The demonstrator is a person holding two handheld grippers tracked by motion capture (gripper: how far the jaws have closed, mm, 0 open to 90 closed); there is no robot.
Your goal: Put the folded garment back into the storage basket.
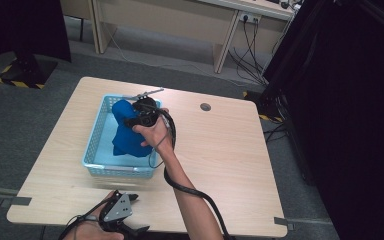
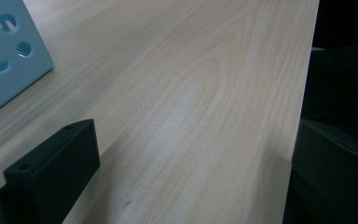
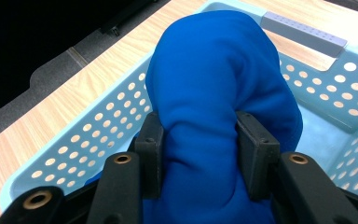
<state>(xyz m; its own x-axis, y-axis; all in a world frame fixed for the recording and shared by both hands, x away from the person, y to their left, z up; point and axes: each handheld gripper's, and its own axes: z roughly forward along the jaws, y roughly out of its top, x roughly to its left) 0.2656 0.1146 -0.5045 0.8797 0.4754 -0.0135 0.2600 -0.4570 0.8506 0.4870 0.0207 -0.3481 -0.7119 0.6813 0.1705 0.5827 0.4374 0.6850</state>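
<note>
The right gripper [image 3: 200,154] has its jaws clamped on a bulging fold of blue cloth [image 3: 214,93], holding it over the light blue perforated basket [image 3: 74,149] that sits left of centre on the wooden tabletop [image 1: 220,150]; the rest of the cloth lies bunched inside the basket. The left gripper [image 1: 122,212] rests low near the tabletop's front edge, just in front of the basket, and I cannot tell whether its jaws are apart or together.
</note>
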